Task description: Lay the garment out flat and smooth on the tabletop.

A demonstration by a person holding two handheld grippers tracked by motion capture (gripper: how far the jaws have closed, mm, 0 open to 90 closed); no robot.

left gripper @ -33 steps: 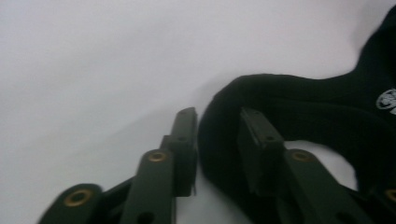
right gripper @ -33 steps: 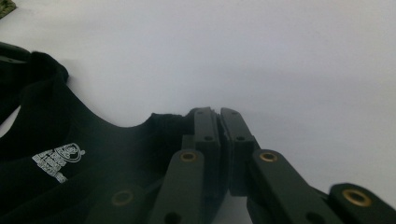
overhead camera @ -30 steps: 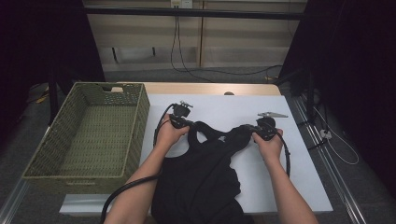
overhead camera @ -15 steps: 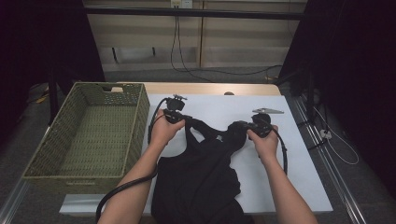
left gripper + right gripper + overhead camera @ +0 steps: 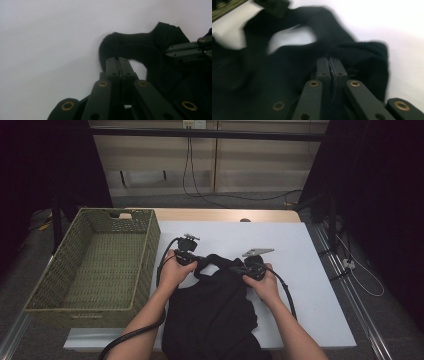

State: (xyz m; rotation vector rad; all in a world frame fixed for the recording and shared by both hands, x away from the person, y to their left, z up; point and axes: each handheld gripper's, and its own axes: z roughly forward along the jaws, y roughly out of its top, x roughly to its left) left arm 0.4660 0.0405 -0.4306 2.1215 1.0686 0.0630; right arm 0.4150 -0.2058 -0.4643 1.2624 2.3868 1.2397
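A black sleeveless garment (image 5: pixel 212 315) lies on the white table top (image 5: pixel 310 285), its hem hanging over the near edge. My left gripper (image 5: pixel 196 260) is shut on the garment's left shoulder strap (image 5: pixel 130 43), which curves in a loop just beyond the closed jaws. My right gripper (image 5: pixel 240 268) is shut on the bunched right shoulder (image 5: pixel 364 53). The two gripped shoulders sit close together, and the neckline between them is gathered. From the left gripper view the right gripper (image 5: pixel 192 48) shows close by at the right.
An empty green wicker basket (image 5: pixel 148 257) stands at the left, touching the white top's edge. Bare white surface lies beyond and to the right of the garment. Cables (image 5: pixel 287 292) trail from both grippers toward the near edge. Dark curtains stand at both sides.
My right gripper has moved left and nearer with the right shoulder. The left gripper has drawn back toward me. The two shoulders now lie much closer and the neckline has bunched.
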